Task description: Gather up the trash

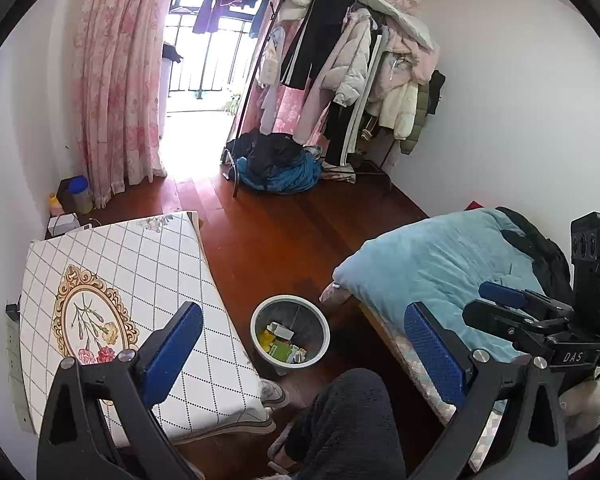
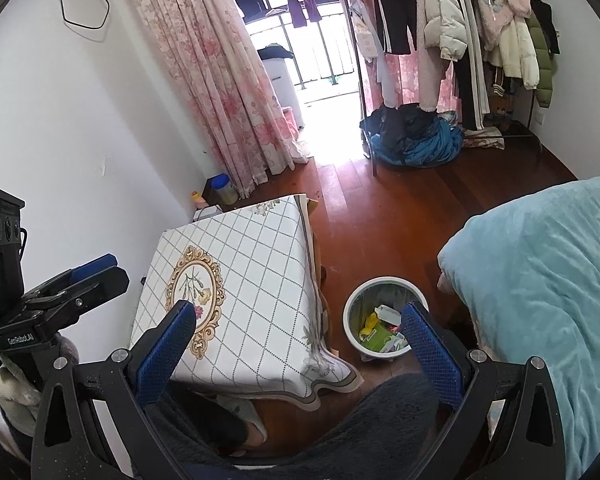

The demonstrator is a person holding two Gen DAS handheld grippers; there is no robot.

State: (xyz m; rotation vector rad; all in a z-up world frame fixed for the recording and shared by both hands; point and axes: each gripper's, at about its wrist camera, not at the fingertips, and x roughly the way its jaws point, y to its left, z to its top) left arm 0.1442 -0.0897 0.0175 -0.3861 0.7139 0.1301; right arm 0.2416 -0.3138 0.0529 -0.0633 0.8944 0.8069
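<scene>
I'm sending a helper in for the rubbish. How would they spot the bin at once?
Find the table with the white diamond-check cloth, opposite the blue-quilted bed. On the wooden floor between them stands the waste bin: small, round, pale-rimmed, already holding wrappers, the only open container there.

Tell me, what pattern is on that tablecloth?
The tablecloth is white with a dark diamond grid and a gold-framed flower picture, clearest in the right wrist view.

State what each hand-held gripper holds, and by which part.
Nothing. The left hand-held gripper and the right hand-held gripper are both open and empty; the trash lies in the bin.
</scene>
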